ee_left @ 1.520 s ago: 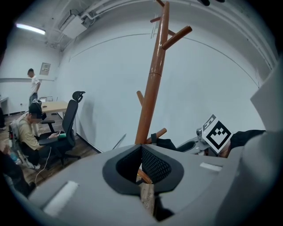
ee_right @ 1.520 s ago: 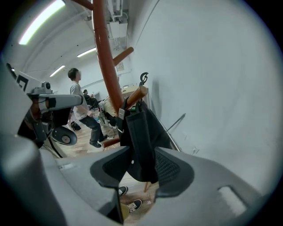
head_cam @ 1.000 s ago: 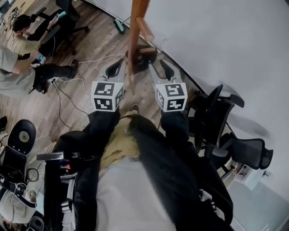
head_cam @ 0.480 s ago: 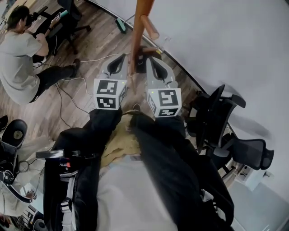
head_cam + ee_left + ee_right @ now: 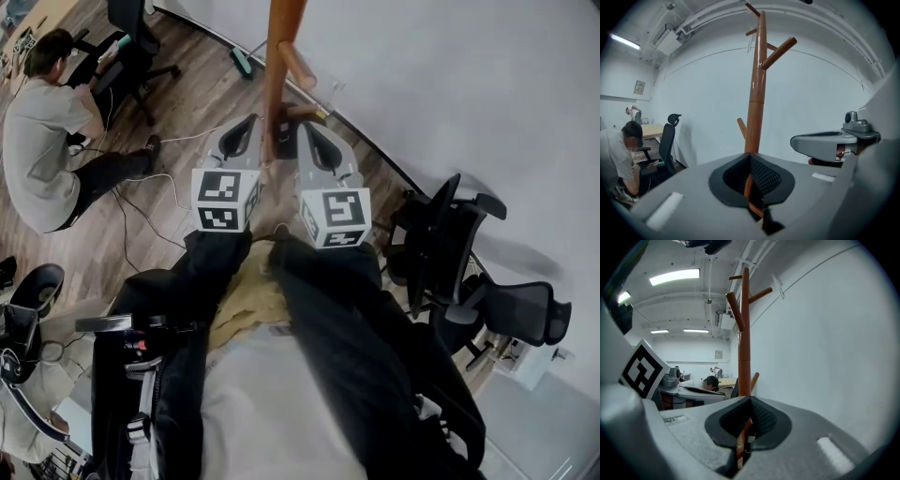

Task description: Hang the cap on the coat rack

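Note:
The wooden coat rack point(image 5: 275, 75) rises straight ahead of me, its pole between my two grippers. In the left gripper view the coat rack point(image 5: 757, 93) stands just past the jaws, with pegs branching near its top. The right gripper view shows the coat rack point(image 5: 744, 333) close to the white wall. My left gripper point(image 5: 244, 133) point(image 5: 751, 161) is shut with nothing in it. My right gripper point(image 5: 314, 136) point(image 5: 750, 404) is shut too, pads together and empty. No cap shows in any view.
Two black office chairs point(image 5: 450, 244) point(image 5: 516, 314) stand to the right by the white wall point(image 5: 450, 84). A person point(image 5: 47, 141) sits at the left beside another chair point(image 5: 131, 28). Cables point(image 5: 141, 202) lie across the wooden floor.
My right gripper has moved left, closer to the pole and the left gripper, and its jaws have shut. The left gripper has stayed almost still. The person at the left has shifted.

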Tool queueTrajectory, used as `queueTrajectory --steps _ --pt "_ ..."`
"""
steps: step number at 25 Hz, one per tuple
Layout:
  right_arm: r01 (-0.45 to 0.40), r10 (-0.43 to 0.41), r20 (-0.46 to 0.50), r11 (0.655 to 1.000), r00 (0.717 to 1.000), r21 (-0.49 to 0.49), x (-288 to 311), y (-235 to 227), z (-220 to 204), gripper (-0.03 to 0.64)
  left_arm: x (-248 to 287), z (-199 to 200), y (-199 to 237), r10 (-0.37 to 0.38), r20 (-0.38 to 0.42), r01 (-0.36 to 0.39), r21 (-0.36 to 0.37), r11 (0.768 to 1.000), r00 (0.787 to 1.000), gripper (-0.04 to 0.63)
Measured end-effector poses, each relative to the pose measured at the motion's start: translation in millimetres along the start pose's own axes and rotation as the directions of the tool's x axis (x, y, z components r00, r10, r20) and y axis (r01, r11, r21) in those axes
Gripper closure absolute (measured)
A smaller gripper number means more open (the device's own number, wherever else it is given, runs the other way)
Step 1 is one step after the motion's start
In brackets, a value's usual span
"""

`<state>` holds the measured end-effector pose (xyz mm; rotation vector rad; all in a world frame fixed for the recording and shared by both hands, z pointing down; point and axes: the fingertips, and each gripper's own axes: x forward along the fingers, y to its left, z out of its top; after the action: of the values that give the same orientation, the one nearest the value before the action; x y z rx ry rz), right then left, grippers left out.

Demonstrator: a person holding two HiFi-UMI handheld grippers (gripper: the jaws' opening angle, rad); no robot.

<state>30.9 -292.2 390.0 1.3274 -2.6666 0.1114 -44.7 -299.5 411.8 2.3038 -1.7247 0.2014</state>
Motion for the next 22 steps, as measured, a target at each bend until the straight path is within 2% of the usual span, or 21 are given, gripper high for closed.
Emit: queueTrajectory --steps 22 --pt "0.033 -0.034 0.016 0.999 0.999 0.009 -4.8 -7.0 4.4 0.618 1.9 4.9 -3.1 -0.016 0.015 0.016 0.003 1.000 1.000 0.594"
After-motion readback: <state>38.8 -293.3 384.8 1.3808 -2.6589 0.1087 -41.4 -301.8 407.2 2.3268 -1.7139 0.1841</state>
